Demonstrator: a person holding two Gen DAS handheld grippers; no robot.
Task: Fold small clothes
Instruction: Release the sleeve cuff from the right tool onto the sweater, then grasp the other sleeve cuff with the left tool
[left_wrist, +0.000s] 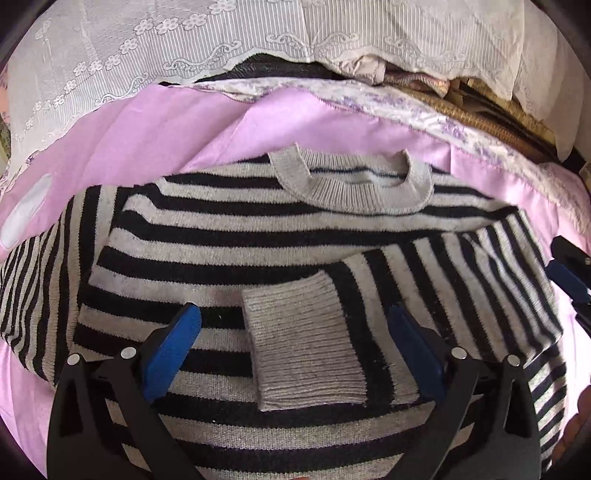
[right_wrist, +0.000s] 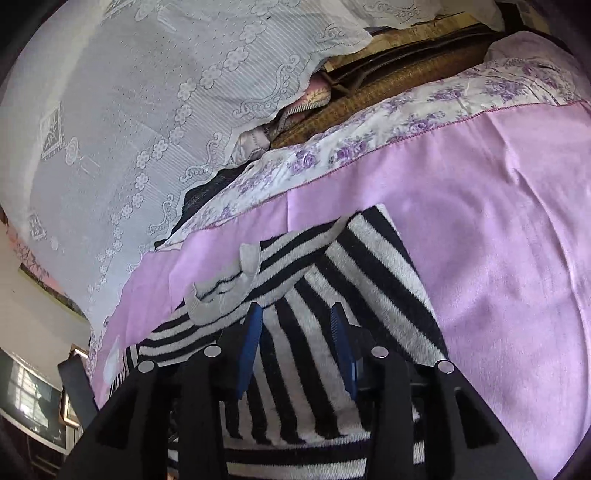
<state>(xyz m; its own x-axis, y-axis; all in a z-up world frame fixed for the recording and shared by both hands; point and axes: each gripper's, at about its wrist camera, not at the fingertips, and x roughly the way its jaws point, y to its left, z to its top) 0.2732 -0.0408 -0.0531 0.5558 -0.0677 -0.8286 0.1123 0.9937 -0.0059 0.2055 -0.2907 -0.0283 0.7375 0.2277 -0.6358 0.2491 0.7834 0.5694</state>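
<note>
A black-and-grey striped sweater lies flat on a pink sheet, its grey collar at the far side. Its right sleeve is folded across the chest, and the grey cuff lies between my left gripper's fingers. My left gripper is open just above the cuff and holds nothing. My right gripper is open over the sweater's right shoulder, with the folded sleeve under its fingers. Its blue finger shows at the right edge of the left wrist view.
A white lace cover drapes over things at the far side of the bed. A floral-edged quilt and a woven mat lie beyond the pink sheet. A framed picture and a window show at the far left.
</note>
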